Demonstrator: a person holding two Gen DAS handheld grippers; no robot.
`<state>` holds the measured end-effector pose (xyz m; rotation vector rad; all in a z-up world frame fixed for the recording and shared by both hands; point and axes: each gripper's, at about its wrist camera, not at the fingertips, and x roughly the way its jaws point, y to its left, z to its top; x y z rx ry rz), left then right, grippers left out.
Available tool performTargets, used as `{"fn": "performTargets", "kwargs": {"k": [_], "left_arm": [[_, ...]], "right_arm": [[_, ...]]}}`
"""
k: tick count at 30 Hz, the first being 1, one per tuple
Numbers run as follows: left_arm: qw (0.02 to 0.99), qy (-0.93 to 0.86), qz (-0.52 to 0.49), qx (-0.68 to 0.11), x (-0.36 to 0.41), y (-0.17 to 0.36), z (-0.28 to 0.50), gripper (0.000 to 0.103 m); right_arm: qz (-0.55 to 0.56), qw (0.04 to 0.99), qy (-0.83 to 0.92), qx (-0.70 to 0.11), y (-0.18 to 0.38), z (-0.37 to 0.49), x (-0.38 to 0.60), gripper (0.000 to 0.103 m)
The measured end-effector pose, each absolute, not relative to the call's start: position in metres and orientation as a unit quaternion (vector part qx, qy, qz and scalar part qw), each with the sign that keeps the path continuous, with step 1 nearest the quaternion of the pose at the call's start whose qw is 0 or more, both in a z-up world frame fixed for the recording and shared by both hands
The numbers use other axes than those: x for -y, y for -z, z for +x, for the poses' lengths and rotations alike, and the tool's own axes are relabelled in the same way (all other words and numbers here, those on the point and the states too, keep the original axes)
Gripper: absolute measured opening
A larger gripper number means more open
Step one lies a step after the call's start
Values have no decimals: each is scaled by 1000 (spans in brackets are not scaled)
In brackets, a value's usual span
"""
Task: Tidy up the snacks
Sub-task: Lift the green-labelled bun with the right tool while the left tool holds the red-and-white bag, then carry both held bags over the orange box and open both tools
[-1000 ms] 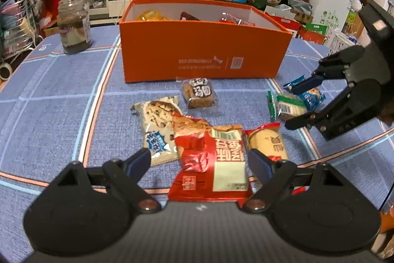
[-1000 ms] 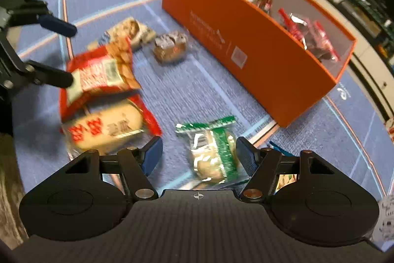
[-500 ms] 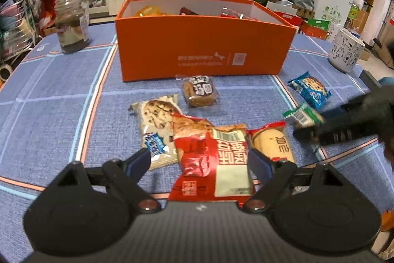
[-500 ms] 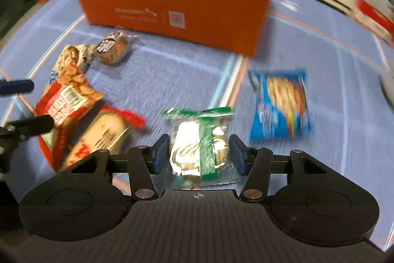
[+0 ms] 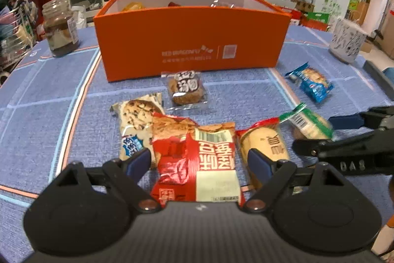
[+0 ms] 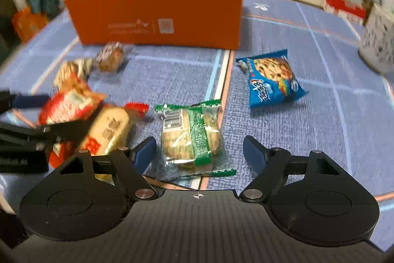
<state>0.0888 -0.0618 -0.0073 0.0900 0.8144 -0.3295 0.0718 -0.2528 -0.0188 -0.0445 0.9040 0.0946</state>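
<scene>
Snacks lie loose on the blue tabletop (image 5: 44, 95) in front of the orange box (image 5: 192, 38), which stands upright, open on top, a few packets inside. Left hand-held gripper (image 5: 199, 162): jaws apart, straddling the red bag (image 5: 197, 159); pads clear of it on both sides, not gripping. Cookie pack (image 5: 135, 122) sits just left of the red bag, partly under its edge; yellow cake pack (image 5: 263, 142) touches its right edge, by the right pad. Clear-wrapped cake (image 5: 184, 88) lies alone between the red bag and the box front, bare cloth around it.

Right hand-held gripper (image 6: 199, 152): jaws have just been opening and stand apart with the green pack (image 6: 194, 137) between them, resting on the tabletop; gaps show on both sides, wider on the right. Green pack straddles the orange-and-blue stripe (image 6: 221, 80) in the cloth. Blue pack (image 6: 270, 78) lies well apart to the right, open cloth all round it. Left of the green pack the yellow cake pack is near, and the left gripper's fingers crowd that side.

Jar (image 5: 60, 26) stands at the far left, white cup (image 5: 347, 41) at the far right edge, both clear of the snacks. Wide free strip along the box's right end.
</scene>
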Motion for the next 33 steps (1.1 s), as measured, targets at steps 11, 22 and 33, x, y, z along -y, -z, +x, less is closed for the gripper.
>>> {"fn": "performTargets", "kwargs": {"k": [11,22,33], "left_arm": [[898,140,53,-413,66,11,92,59],[910,154,35,-383,56,-18,78,59],[926,153,-10,-346,25,-52,70,59]], "right_arm": [[-23,898,-49,-436,15,66,255,35],[-48,915,-40,-399,-8,56,251,34],[-40,936,-47,-347,-40,51,248,34]]}}
